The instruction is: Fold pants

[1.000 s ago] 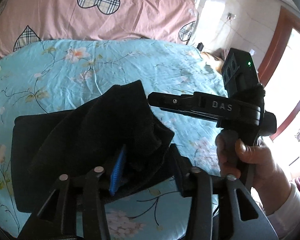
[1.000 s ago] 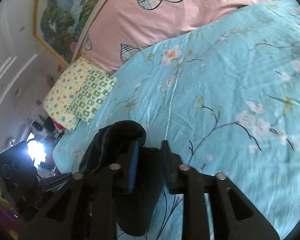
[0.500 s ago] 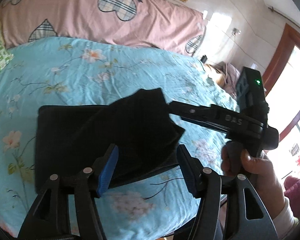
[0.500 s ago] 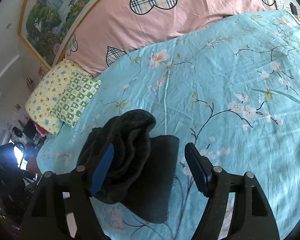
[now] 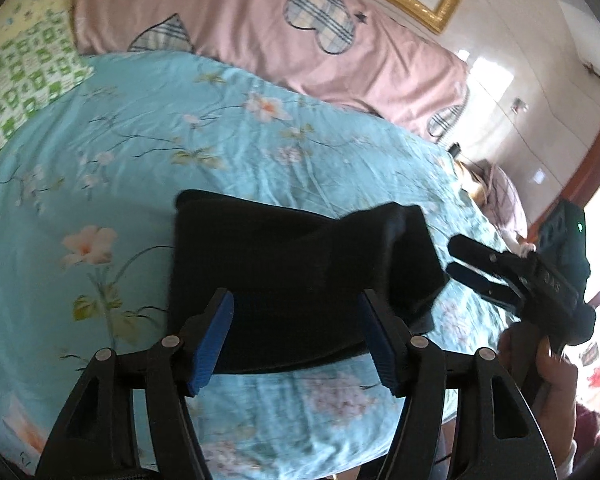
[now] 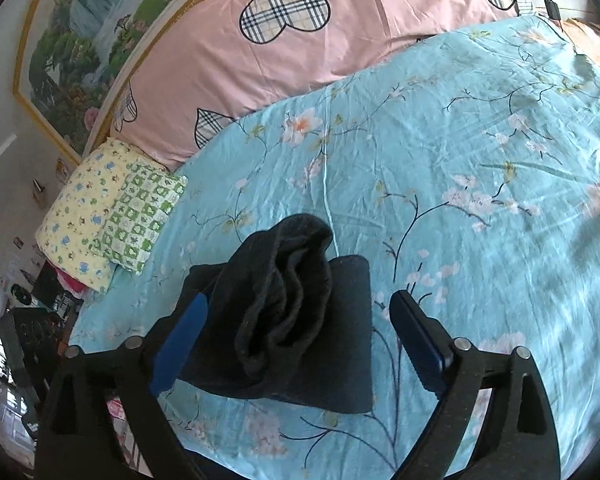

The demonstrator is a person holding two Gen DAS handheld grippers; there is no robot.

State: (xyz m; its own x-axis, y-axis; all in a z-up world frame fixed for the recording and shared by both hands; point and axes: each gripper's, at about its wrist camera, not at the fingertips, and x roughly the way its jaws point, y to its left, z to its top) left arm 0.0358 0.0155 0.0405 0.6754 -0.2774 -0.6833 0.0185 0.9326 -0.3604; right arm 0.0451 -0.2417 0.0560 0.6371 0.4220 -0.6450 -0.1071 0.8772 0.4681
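The black pants (image 5: 300, 272) lie folded in a compact stack on the blue floral bed sheet (image 5: 160, 152), near the bed's front edge. One end of the top layer is bunched and humped up (image 6: 288, 284). My left gripper (image 5: 296, 336) is open and empty, just in front of the pants. My right gripper (image 6: 300, 336) is open and empty, its fingers apart on either side of the bunched end. The right gripper also shows in the left wrist view (image 5: 472, 268), beside the pants' right end.
A pink quilt with plaid hearts (image 6: 292, 48) lies along the headboard. A yellow and green patterned pillow (image 6: 108, 212) sits at the bed's corner. A framed landscape painting (image 6: 80, 40) hangs on the wall. The sheet (image 6: 480, 140) stretches beyond the pants.
Both grippers were shut on the pants' top layer, then opened and let it go. Both have drawn back, and the fabric has dropped onto the stack.
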